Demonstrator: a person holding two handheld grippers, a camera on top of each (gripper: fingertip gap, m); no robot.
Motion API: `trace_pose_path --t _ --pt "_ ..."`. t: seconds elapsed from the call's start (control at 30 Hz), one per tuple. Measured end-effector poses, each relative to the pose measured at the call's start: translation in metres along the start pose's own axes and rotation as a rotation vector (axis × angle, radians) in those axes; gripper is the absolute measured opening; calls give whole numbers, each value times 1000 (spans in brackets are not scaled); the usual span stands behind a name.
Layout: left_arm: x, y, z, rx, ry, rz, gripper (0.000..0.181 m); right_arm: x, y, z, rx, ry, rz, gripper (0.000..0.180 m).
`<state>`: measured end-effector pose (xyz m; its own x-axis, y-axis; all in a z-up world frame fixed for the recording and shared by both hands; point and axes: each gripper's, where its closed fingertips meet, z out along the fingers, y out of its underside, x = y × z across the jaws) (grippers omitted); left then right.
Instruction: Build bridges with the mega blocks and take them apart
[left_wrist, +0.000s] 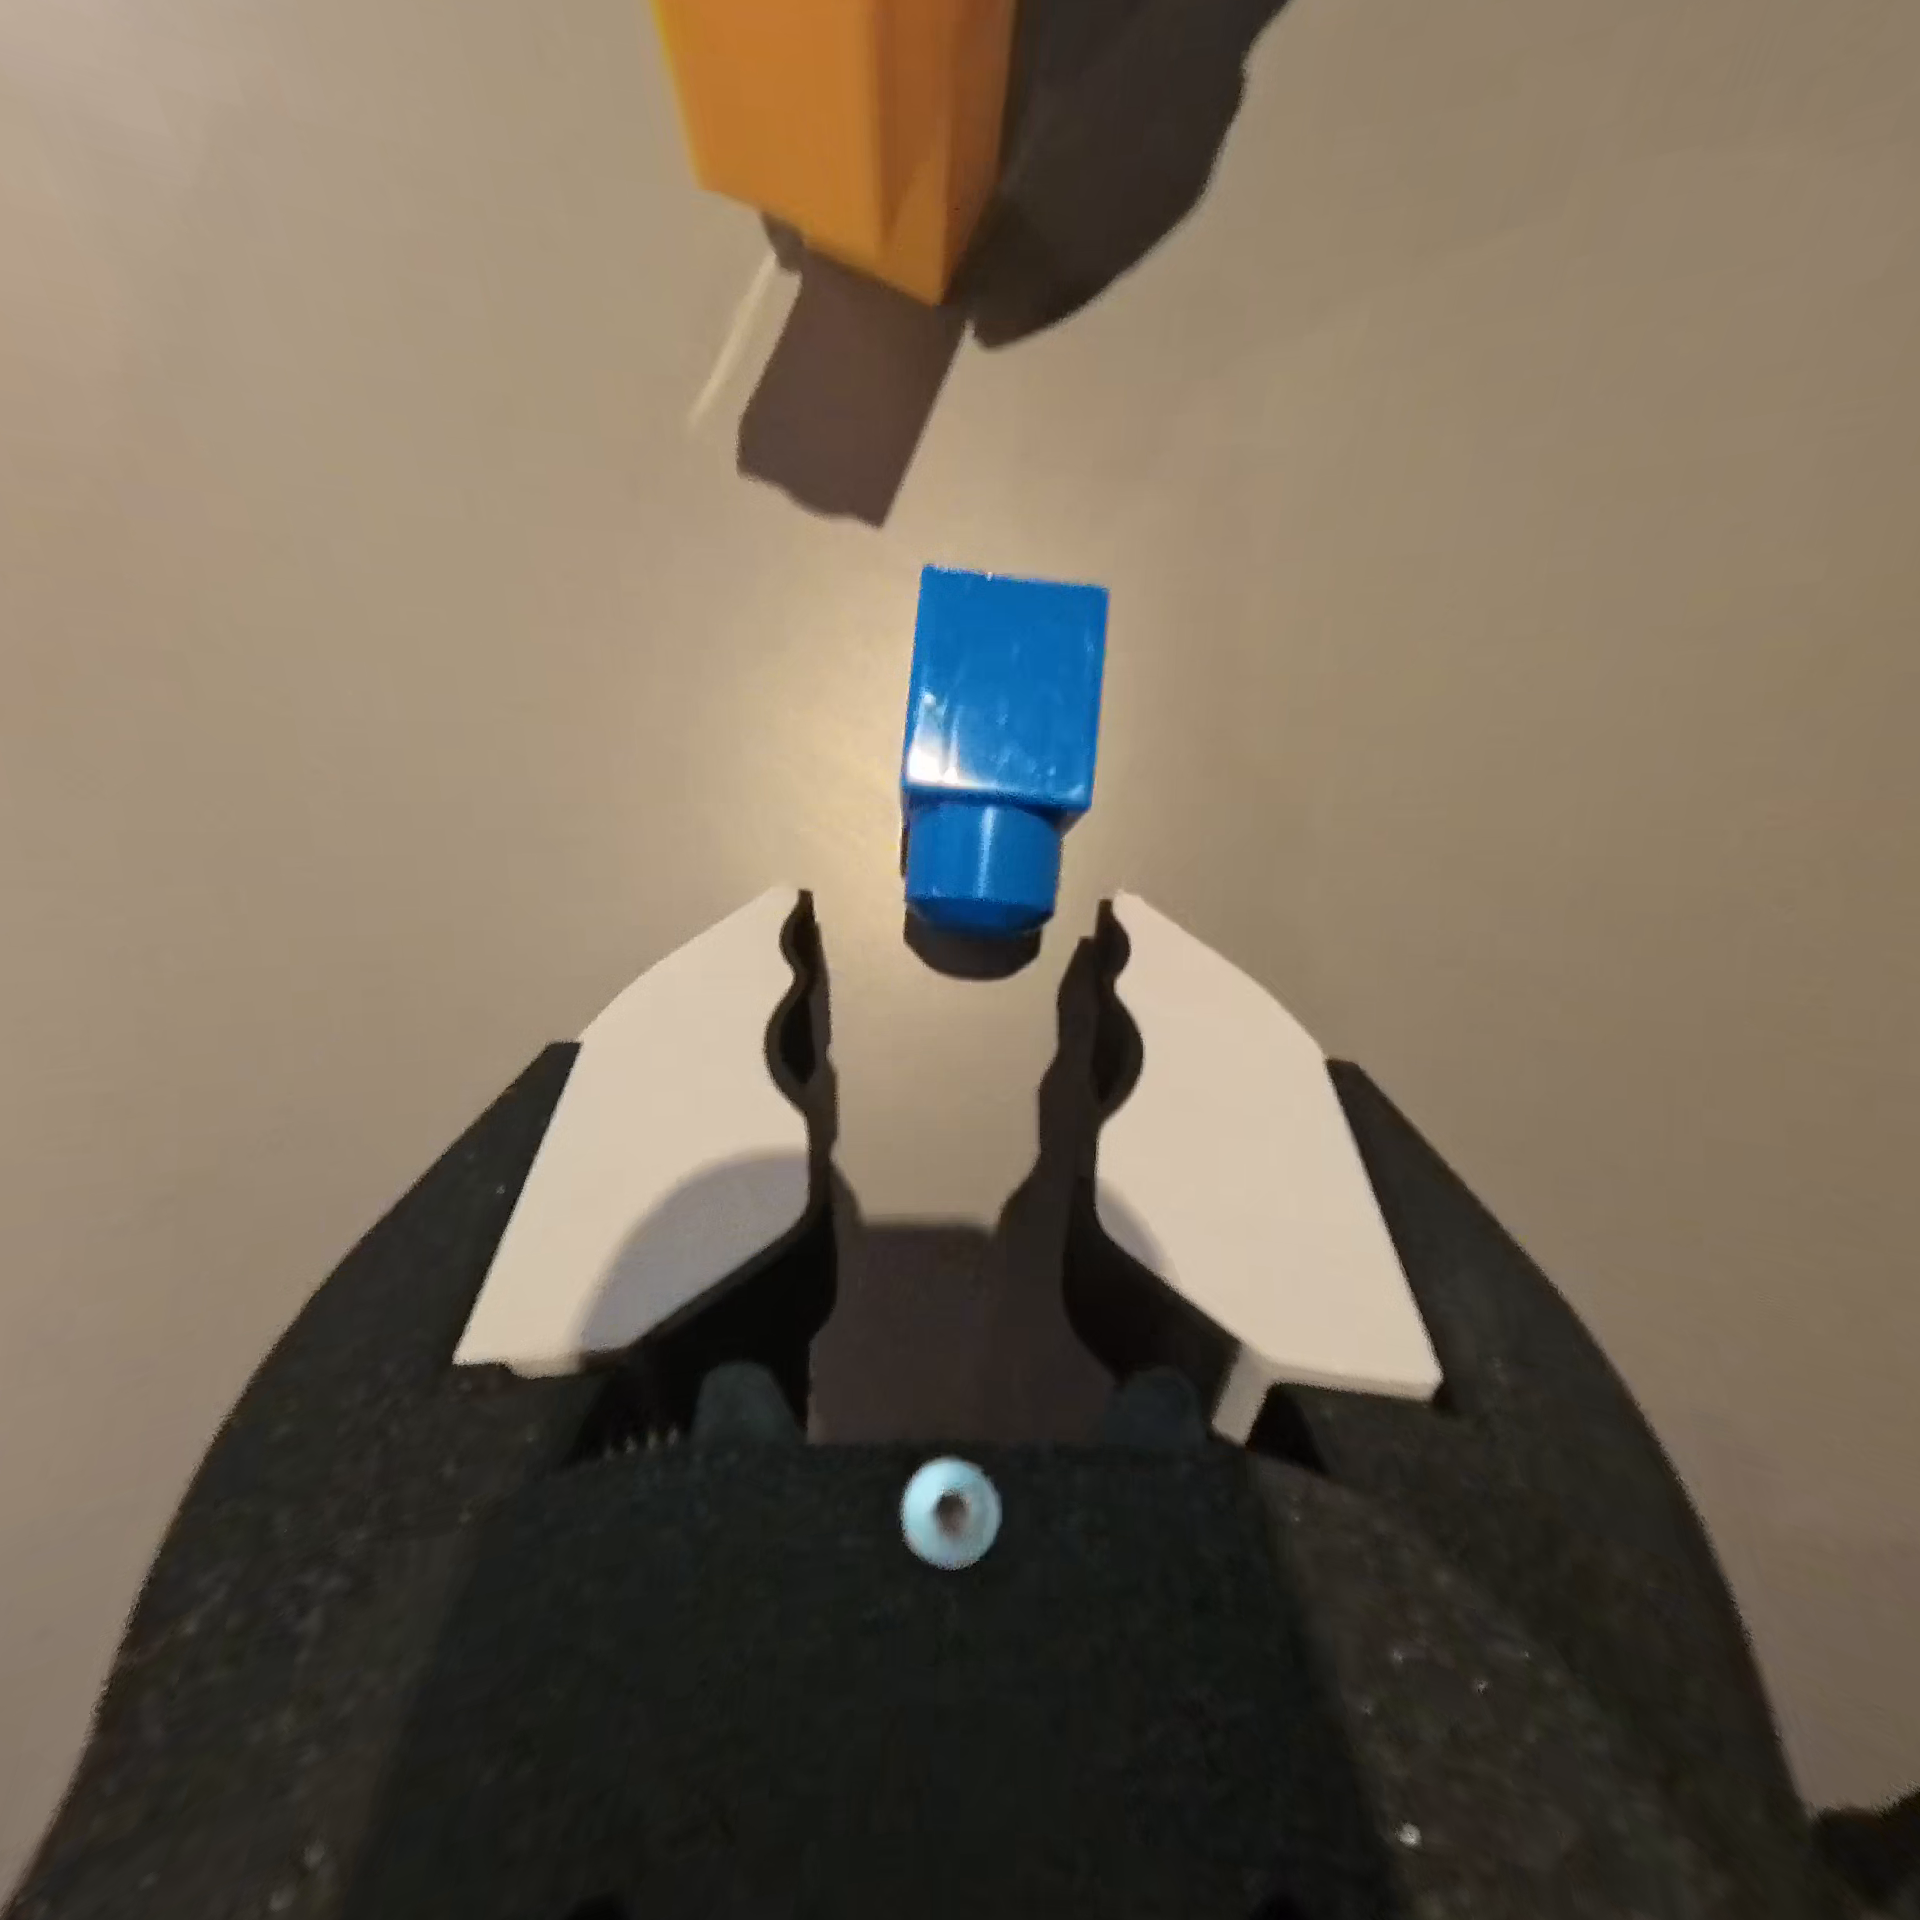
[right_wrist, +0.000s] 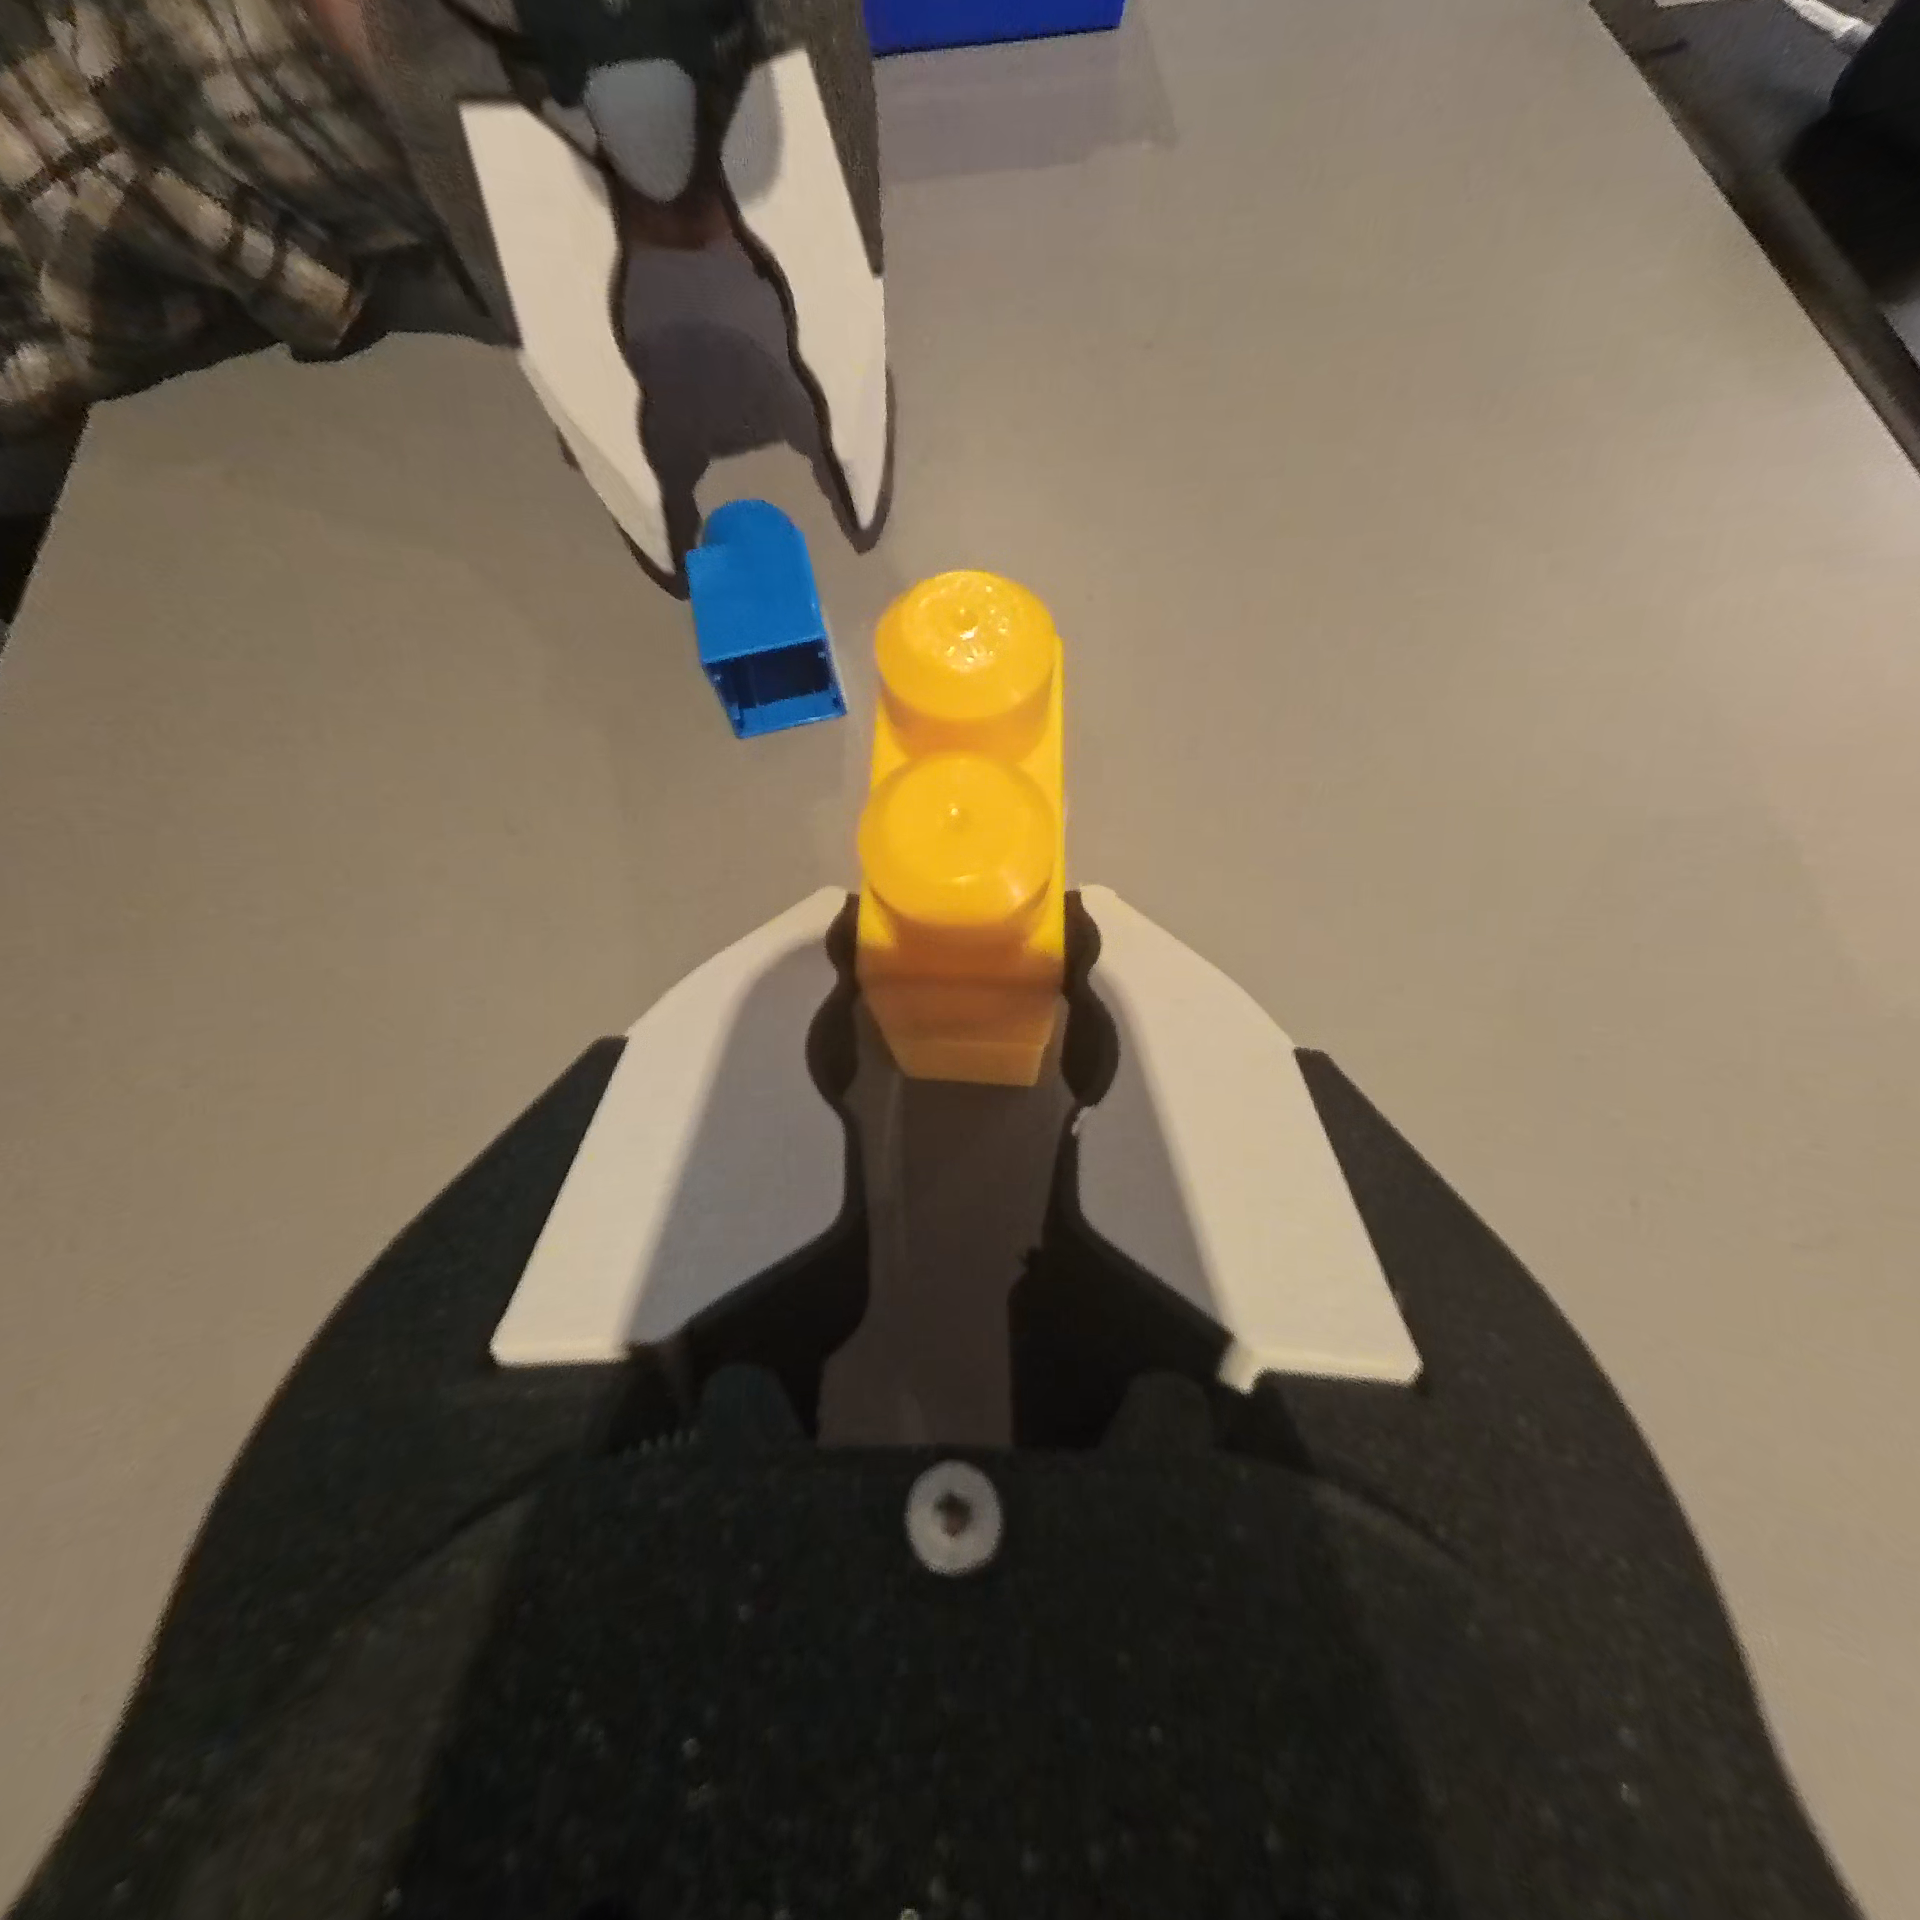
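Observation:
A small blue one-stud block (left_wrist: 1000, 743) lies on its side on the grey table, its stud pointing at my left gripper (left_wrist: 956, 914). That gripper is open and empty, its tips just short of the stud. In the right wrist view the same blue block (right_wrist: 764, 644) shows its hollow underside, with the left gripper (right_wrist: 758, 530) just behind it. My right gripper (right_wrist: 961, 940) is shut on a yellow two-stud block (right_wrist: 961, 800) and holds it above the table, studs up. The yellow block (left_wrist: 842, 135) also shows at the top of the left wrist view.
A blue box (right_wrist: 992, 23) stands at the far edge of the table (right_wrist: 1351, 623). A person's plaid sleeve (right_wrist: 156, 208) is at the upper left. The table's right edge (right_wrist: 1787, 239) runs along the upper right. Across from one pair of fingers to the other is roughly 15 cm.

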<state>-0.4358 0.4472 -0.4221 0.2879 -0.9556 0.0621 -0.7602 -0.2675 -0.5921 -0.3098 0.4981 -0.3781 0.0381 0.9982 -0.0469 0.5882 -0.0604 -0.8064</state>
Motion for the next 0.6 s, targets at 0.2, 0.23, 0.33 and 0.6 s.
trace_pose_path --t 0.2,0.23,0.33,0.6 --pt "2 -9 5 -36 12 15 29 0 -1 0 17 -1 -2 37" --pt "2 -9 5 -55 17 16 29 0 -1 0 19 -1 -1 37" --pt "0 -6 -2 -180 3 47 28 0 -1 0 25 -2 -1 37" --pt "-30 -9 -59 -777 -150 210 28 0 -1 0 29 -5 -6 37"
